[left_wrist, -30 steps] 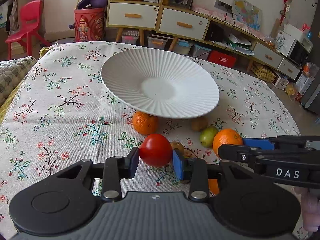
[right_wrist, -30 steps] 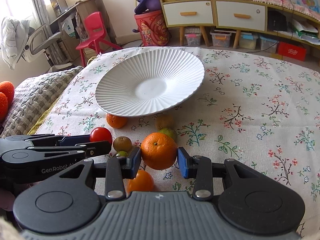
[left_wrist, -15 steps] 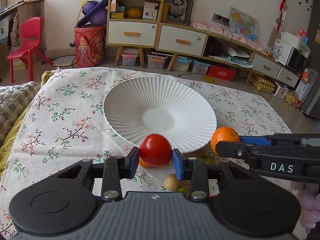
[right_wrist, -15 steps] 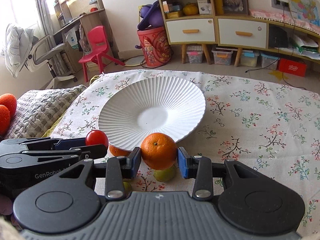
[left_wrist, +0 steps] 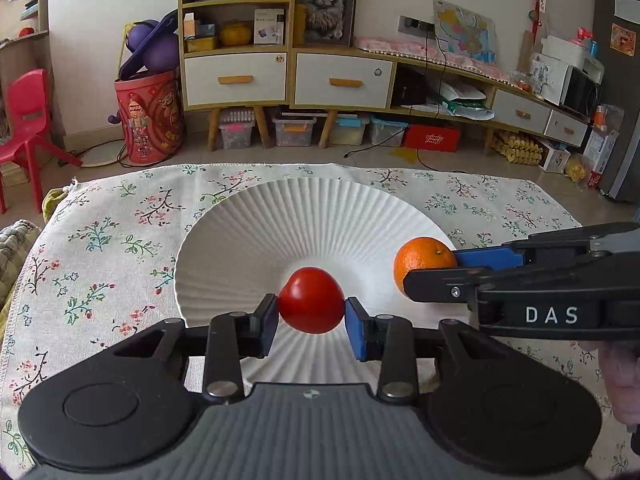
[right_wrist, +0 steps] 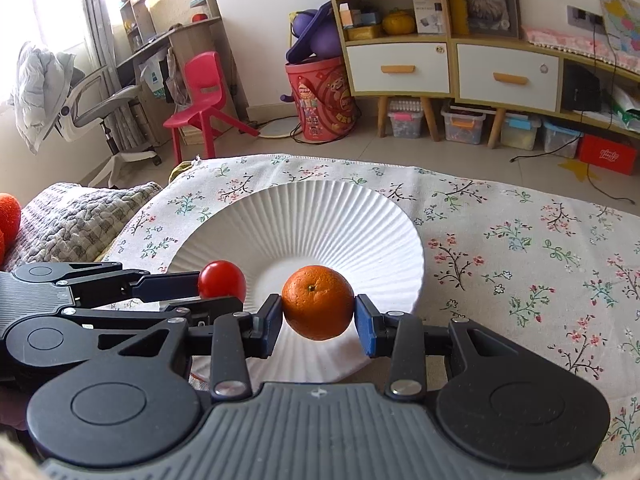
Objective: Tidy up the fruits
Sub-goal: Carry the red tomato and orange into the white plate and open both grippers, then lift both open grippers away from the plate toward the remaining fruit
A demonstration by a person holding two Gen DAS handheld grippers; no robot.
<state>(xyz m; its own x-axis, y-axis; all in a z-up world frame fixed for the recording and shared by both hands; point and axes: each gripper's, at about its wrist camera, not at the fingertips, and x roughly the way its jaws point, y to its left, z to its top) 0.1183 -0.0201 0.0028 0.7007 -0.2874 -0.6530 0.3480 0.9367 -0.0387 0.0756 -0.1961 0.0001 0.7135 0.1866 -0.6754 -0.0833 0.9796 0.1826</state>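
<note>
Left gripper [left_wrist: 311, 313] clamped on tomato [left_wrist: 310, 300]; right gripper [right_wrist: 318, 314] clamped on orange [right_wrist: 317, 302]; both fruits held above near half of white plate [left_wrist: 248, 236], tomato left, orange right; neither released; plate interior bare where visible. Judgement: first two placements pending. Near table edge hidden behind gripper bodies; any fruit lying there cannot be counted; floral tablecloth [right_wrist: 520, 240] bare on right.

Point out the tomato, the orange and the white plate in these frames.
tomato [left_wrist: 310, 300]: left wrist view, middle of its red skin.
orange [right_wrist: 318, 302]: right wrist view, centre of its peel, below the stem dimple.
white plate [right_wrist: 320, 216]: right wrist view, ribbed far wall.
</note>
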